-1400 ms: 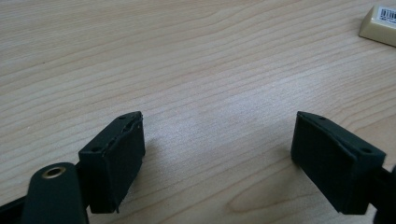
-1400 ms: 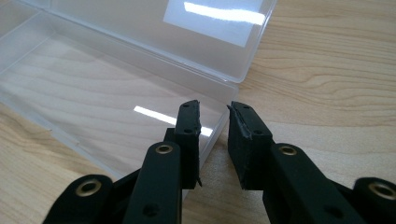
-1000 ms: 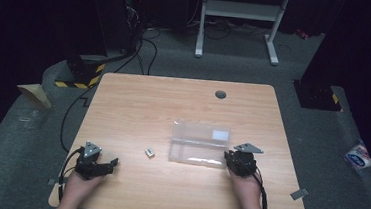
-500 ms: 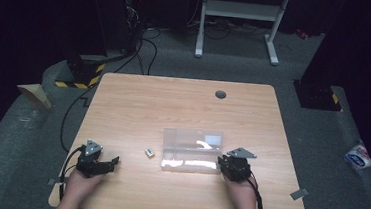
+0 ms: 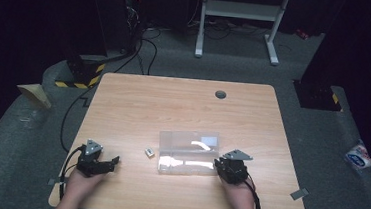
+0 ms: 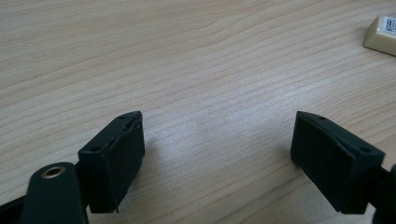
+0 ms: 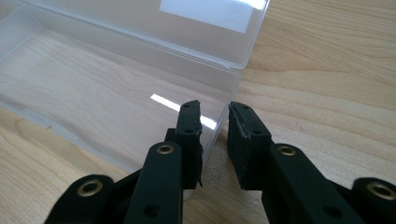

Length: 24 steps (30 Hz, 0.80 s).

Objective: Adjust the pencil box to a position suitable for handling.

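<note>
The wooden bench (image 5: pixel 183 109) carries a clear plastic box (image 5: pixel 188 152), lying open just left of the right claw (image 7: pixel 214 122), which pinches the box's end wall. The left claw (image 6: pixel 217 140) stands wide, with a small eraser (image 6: pixel 383 33) beyond it to the right.

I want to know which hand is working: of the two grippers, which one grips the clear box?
The right gripper: its jaws pinch the clear box's end wall. The left gripper stands open over bare table.
</note>
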Each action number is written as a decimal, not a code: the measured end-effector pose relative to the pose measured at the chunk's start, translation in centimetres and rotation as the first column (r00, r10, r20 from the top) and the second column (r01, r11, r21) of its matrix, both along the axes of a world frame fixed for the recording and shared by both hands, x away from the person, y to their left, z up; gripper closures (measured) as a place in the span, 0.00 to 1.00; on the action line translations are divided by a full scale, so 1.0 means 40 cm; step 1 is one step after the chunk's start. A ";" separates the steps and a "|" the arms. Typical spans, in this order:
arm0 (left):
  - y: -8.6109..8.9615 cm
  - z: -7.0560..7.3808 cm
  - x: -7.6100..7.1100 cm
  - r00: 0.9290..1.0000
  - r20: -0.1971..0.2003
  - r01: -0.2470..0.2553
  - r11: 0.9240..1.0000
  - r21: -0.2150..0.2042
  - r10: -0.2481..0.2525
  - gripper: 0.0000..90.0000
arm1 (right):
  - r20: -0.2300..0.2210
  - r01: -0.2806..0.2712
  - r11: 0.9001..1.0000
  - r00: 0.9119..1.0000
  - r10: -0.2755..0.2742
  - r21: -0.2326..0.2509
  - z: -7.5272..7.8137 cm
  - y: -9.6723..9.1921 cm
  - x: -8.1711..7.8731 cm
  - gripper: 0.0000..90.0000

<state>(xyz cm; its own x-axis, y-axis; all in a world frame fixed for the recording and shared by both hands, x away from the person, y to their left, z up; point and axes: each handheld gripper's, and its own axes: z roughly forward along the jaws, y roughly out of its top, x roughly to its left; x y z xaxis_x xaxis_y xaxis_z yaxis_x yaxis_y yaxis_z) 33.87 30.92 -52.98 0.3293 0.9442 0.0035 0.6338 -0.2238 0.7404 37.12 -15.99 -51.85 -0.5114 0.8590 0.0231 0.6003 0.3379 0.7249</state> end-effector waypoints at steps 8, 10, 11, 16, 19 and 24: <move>0.001 0.000 0.000 1.000 0.001 0.001 1.000 0.004 -0.001 0.20 | 0.000 -0.002 1.000 1.000 0.002 0.003 0.003 -0.001 -0.006 0.81; 0.000 0.000 0.000 1.000 0.000 0.000 1.000 0.002 0.000 0.20 | -0.002 0.000 1.000 1.000 0.000 0.003 0.004 -0.001 -0.007 0.81; 0.000 0.000 0.000 1.000 0.000 0.000 1.000 0.003 0.000 0.20 | -0.003 0.000 1.000 1.000 0.000 0.003 0.004 -0.002 -0.007 0.81; 0.000 0.000 -0.001 1.000 0.001 0.000 1.000 0.004 0.000 0.20 | -0.006 0.000 1.000 1.000 0.000 0.008 0.004 -0.002 -0.011 0.81; 0.000 0.000 -0.001 1.000 0.001 0.000 1.000 0.005 0.000 0.20 | -0.012 -0.001 1.000 1.000 0.001 0.010 0.005 -0.002 -0.015 0.81; 0.000 0.000 -0.001 1.000 0.001 -0.002 1.000 0.005 0.002 0.20 | -0.010 -0.001 1.000 1.000 0.001 0.011 0.005 -0.002 -0.018 0.81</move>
